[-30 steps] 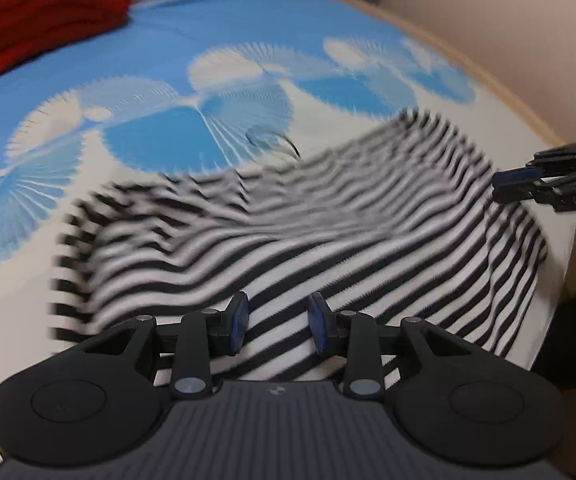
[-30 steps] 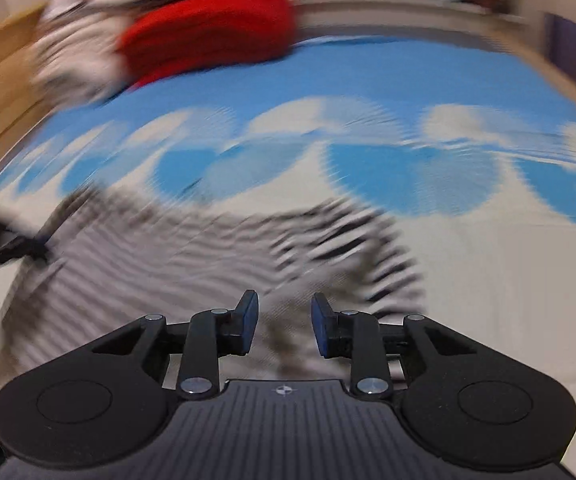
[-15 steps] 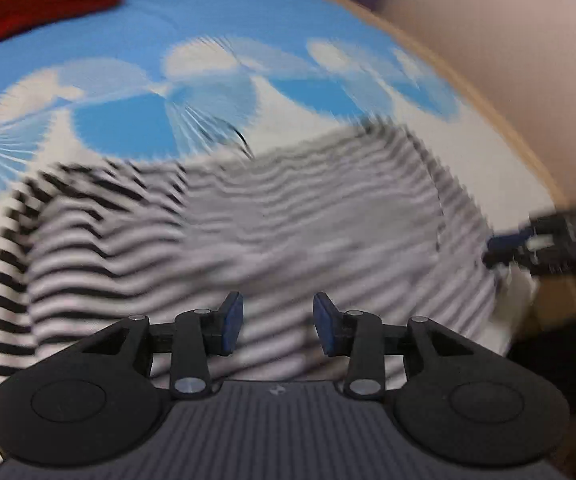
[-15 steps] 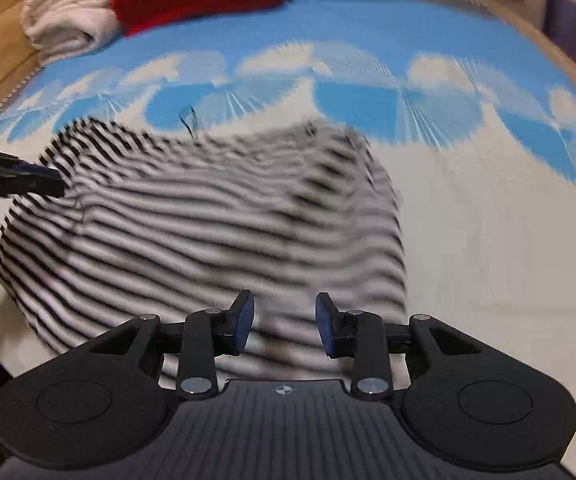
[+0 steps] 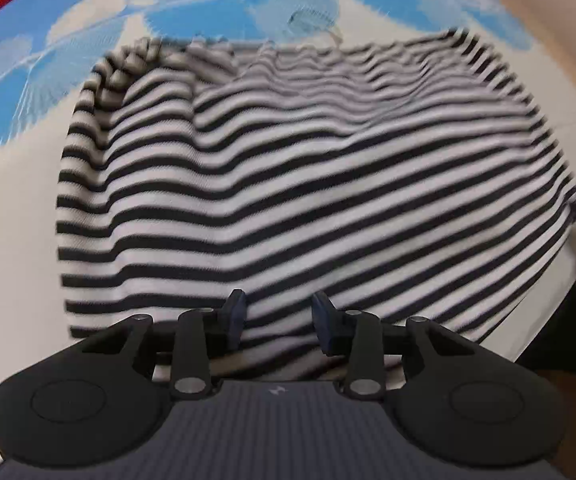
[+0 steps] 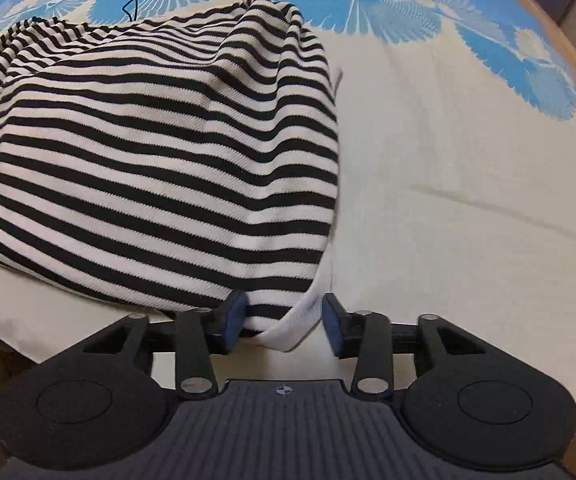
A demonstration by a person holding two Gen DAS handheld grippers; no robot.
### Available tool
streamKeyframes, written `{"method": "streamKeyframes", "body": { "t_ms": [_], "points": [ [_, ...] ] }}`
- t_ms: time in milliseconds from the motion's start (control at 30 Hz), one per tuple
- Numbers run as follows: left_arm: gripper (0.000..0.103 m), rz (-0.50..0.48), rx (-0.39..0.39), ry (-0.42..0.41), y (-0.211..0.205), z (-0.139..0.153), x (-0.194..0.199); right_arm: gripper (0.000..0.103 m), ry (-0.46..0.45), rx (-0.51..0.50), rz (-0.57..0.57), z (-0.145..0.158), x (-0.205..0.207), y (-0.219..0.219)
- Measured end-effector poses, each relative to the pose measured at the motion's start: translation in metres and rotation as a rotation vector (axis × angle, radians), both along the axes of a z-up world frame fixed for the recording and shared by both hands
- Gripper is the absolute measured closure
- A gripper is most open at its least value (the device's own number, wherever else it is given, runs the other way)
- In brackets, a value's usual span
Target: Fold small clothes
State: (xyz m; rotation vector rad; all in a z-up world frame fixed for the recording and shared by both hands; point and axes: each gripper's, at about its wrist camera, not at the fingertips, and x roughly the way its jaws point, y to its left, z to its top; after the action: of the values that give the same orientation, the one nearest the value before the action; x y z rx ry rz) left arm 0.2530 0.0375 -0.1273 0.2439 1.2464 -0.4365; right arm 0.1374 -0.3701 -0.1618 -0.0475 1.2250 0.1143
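Both grippers, L (image 5: pixel 275 320) & R (image 6: pixel 283 322), opening, releasing striped shirt (image 6: pixel 147 152) hem; lay flat w/o bunching.

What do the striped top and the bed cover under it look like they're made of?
Striped top: soft knit, probably cotton jersey; fine ribbed weave shows, matte, drapes in loose folds, white ribbed hem. Bed cover: thin woven or quilted cloth, matte, printed blue fans, creases show; exact fibre unclear.
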Motion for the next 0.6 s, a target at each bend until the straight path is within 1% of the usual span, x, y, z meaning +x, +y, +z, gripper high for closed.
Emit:
{"method": "streamKeyframes", "body": {
  "t_ms": [67, 100, 133, 167, 233, 267, 333, 400, 467, 533, 567, 600],
  "points": [
    [0.061, 0.009, 0.045, -0.051, -0.001, 0.009, -0.009, 0.06, -0.057, -0.009, -0.055, 0.012, -0.001, -0.002],
    [0.061, 0.031, 0.046, -0.083, 0.0, 0.016, -0.015, 0.06, -0.108, -0.017, -0.085, 0.022, -0.004, -0.002],
    [0.061, 0.061, 0.024, -0.113, 0.005, 0.027, -0.022, 0.058, -0.17, -0.008, -0.127, 0.034, -0.009, -0.003],
    [0.06, 0.089, 0.003, -0.13, 0.011, 0.034, -0.024, 0.058, -0.225, 0.018, -0.169, 0.046, -0.014, -0.006],
    [0.059, 0.176, -0.054, -0.181, 0.026, 0.056, -0.036, 0.057, -0.328, 0.084, -0.255, 0.068, -0.029, -0.012],
    [0.058, 0.22, -0.084, -0.207, 0.033, 0.066, -0.044, 0.057, -0.365, 0.104, -0.279, 0.076, -0.036, -0.013],
    [0.058, 0.275, -0.13, -0.248, 0.044, 0.08, -0.06, 0.054, -0.431, 0.125, -0.3, 0.091, -0.054, -0.009],
    [0.056, 0.319, -0.162, -0.274, 0.052, 0.091, -0.073, 0.05, -0.487, 0.121, -0.291, 0.1, -0.071, 0.0],
    [0.055, 0.357, -0.191, -0.275, 0.058, 0.087, -0.09, 0.048, -0.524, 0.101, -0.274, 0.105, -0.084, 0.011],
    [0.055, 0.381, -0.218, -0.257, 0.062, 0.077, -0.108, 0.047, -0.527, 0.096, -0.265, 0.105, -0.091, 0.019],
    [0.055, 0.384, -0.213, -0.244, 0.063, 0.073, -0.117, 0.047, -0.519, 0.097, -0.263, 0.104, -0.094, 0.024],
    [0.055, 0.376, -0.179, -0.232, 0.06, 0.067, -0.123, 0.047, -0.51, 0.102, -0.261, 0.104, -0.097, 0.028]
  ]
}}
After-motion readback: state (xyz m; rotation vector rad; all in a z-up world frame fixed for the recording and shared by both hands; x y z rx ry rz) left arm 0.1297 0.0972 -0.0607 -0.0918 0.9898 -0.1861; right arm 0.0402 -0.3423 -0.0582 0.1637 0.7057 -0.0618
